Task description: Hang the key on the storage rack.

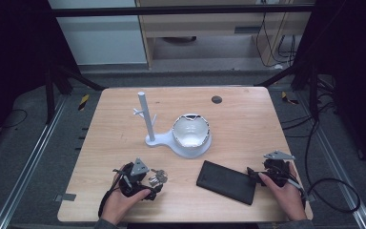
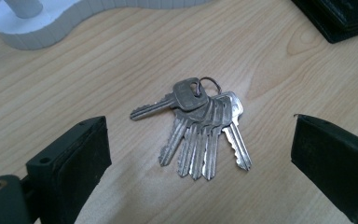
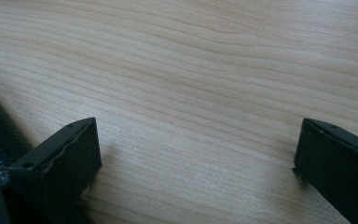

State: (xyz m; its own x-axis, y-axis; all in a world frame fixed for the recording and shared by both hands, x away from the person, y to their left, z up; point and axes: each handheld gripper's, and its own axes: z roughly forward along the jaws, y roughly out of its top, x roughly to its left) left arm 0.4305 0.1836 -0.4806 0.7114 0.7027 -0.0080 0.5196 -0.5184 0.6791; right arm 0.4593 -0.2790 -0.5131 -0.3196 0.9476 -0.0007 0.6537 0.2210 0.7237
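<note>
Keys [image 2: 200, 128] lie on the table [image 2: 98, 84] between the gaping left claw [image 2: 200, 158]; right claw [image 3: 198, 163] gapes too.

— What's the room like around the table [image 1: 248, 114]?

— Light wood-grain top with rounded corners and a small dark round cap [image 1: 216, 99] near the far edge. It stands on grey carpet [image 1: 24, 138], with metal rails [image 1: 26, 167] running along the left and right sides.

— And further back?

— A black frame bar [image 1: 181, 10] crosses the top, with a pale panel [image 1: 100, 38] and a light wooden cabinet [image 1: 205, 24] behind it. Black cables [image 1: 324, 186] loop on the floor at the right. Both flanks are dark.
</note>
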